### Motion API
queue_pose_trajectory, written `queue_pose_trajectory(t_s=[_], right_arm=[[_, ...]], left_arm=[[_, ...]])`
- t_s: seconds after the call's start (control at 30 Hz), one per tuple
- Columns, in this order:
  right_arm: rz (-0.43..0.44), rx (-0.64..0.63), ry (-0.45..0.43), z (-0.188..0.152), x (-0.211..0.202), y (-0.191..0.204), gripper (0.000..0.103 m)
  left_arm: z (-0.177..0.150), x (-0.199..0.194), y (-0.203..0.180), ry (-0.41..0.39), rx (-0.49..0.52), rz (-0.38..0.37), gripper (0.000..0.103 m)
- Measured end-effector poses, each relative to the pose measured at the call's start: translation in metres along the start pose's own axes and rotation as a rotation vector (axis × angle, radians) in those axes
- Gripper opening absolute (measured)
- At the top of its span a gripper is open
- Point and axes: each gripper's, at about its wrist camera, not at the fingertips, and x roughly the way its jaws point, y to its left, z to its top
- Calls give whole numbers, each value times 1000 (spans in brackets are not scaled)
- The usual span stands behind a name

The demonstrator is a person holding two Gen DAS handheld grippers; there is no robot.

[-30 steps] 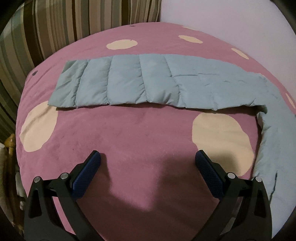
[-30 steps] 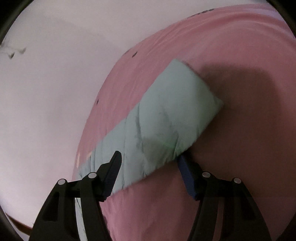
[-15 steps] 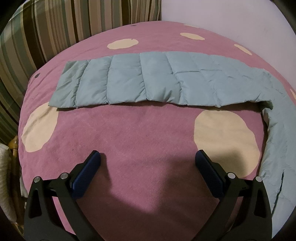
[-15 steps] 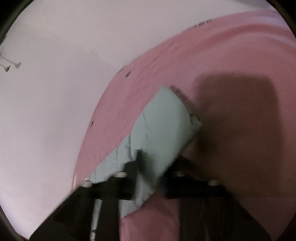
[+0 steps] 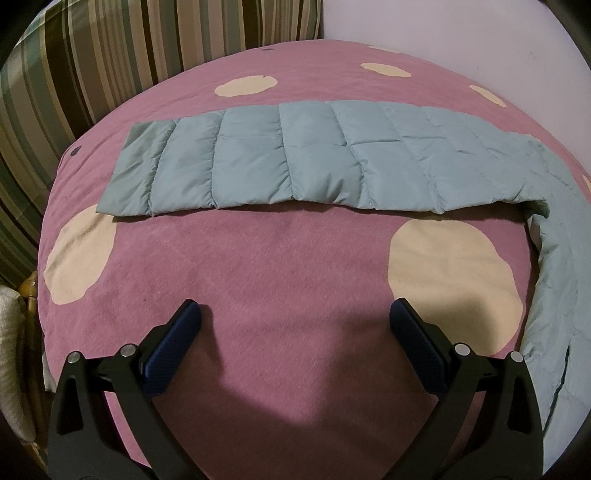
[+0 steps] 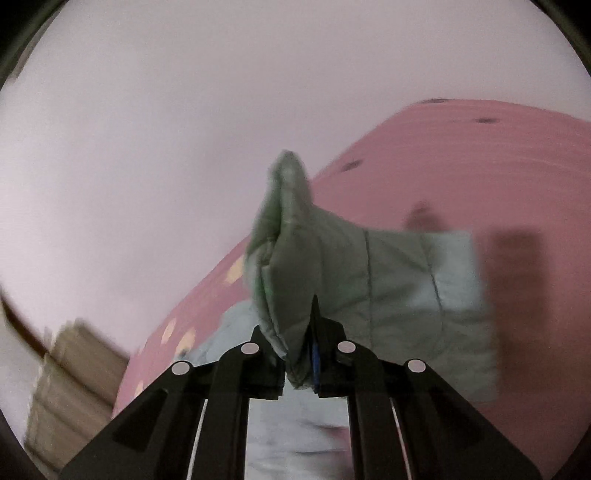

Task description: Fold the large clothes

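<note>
A light blue quilted puffer garment lies on a pink bed cover with cream dots. In the left wrist view one long sleeve stretches flat across the far side, and the body runs down the right edge. My left gripper is open and empty, hovering over the bed cover in front of the sleeve. My right gripper is shut on the end of the other sleeve and holds it lifted off the bed; the cuff folds upward above the jaws.
A striped cushion stands behind the bed at the left, and a pale wall at the back right. A wicker piece shows at the left edge. Cardboard boxes sit below the bed in the right wrist view.
My right gripper has closed on the sleeve end and lifted it, swinging the view toward the wall. My left gripper has barely moved and stays open.
</note>
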Motion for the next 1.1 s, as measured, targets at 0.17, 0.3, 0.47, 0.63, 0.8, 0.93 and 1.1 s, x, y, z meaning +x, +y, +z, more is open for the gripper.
queue_pose_trajectory(t_s=[0.17,0.3,0.47,0.63,0.8,0.93,1.1], right_arm=[[134,-145,162,-41,69,97,10],[182,-255,251,-76,109,148,10],[227,-356,385,-122,149,192,10],[240,-475,500,-181,170,211,10],[231,-564,618,-229,179,211,10],[240,-585,645,-234,174,211,23],[312,-544,626,-211,137,208,54]], left_arm=[[0,0,0,0,-2,-4,101],[0,1,1,-1,-4,-7,101],[-1,1,1,-1,-4,-7,101],[-1,1,1,-1,-4,-7,101],[-1,1,1,-1,-3,-5,101],[-1,1,1,-2,-4,-6,101],[-1,1,1,-1,-3,-5,101]])
